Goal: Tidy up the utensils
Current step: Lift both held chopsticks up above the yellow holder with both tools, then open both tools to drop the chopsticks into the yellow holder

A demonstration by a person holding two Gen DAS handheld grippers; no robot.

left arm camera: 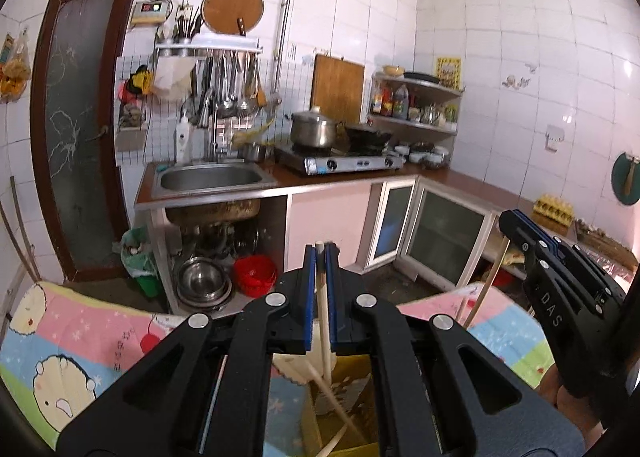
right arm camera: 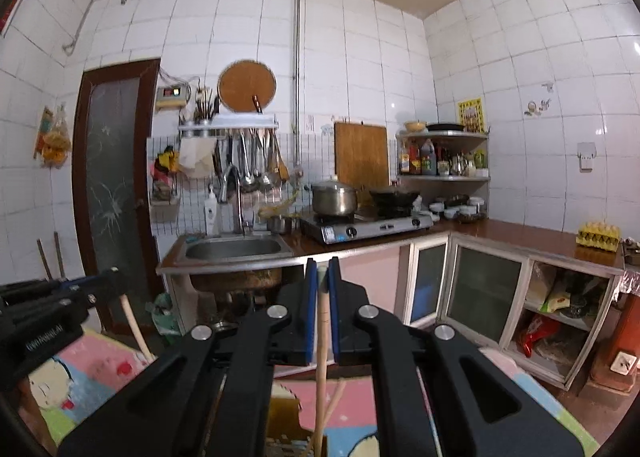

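Fingers of both black grippers pinch one pale wooden chopstick point(left arm camera: 322, 289) each.
More sticks wait in yellow box point(left arm camera: 352, 389) below; lots left tbd.

The chopstick point(left arm camera: 323, 299) in the left hand-held gripper point(left arm camera: 320, 253) ran down behind the black linkage, its lower end lost among other sticks in a yellow box point(left arm camera: 352, 409) cut off by the bottom edge. The right hand-held gripper point(right arm camera: 322, 269) hid most of its own chopstick point(right arm camera: 321, 341).
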